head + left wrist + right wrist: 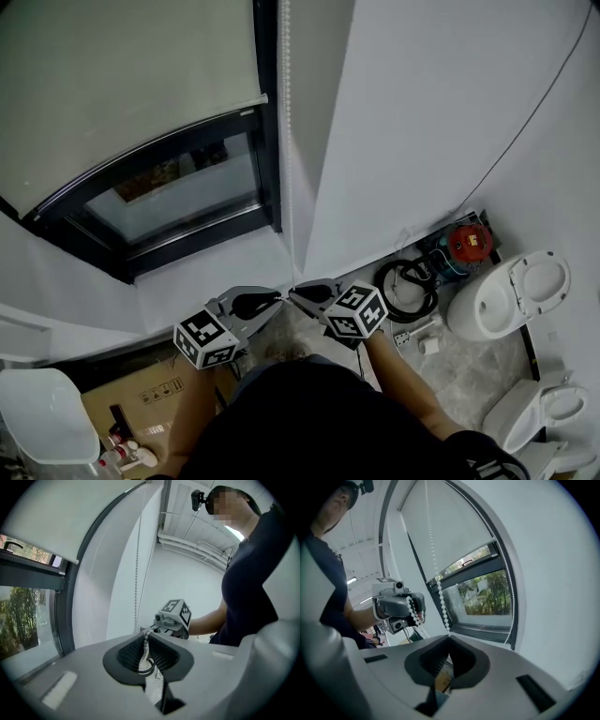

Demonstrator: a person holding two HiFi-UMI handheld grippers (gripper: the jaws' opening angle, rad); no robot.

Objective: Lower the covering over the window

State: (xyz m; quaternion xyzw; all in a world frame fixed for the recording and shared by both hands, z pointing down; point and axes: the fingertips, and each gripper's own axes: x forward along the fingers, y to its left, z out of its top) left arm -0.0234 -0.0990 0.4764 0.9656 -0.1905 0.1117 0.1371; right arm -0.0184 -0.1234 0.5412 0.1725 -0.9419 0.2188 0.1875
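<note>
Clamping the bead chain (pixel 137 573), the left gripper (pixel 145 635) has its jaws pressed together, with a short run of beads lying in the ribbed hollow behind the tips. A dark ring shows lower in that hollow, and I cannot tell what it is. The right gripper (pixel 449 634) faces it tip to tip, just beside it. Its jaws are closed too, and the chain runs down to their tips and disappears there, so the pinch itself is covered by the jaw bodies.

Above and beyond both grippers hangs the roller blind (pixel 122 84), pale and partly down, with its top cut off in every view. Its bottom edge sits over the window (pixel 178 197), whose lower glass is uncovered beyond the left gripper.

From the head view the chain is only a thin beaded line along the frame, and its meeting with the grippers is hard to make out. Its lower loop is hidden behind them.
</note>
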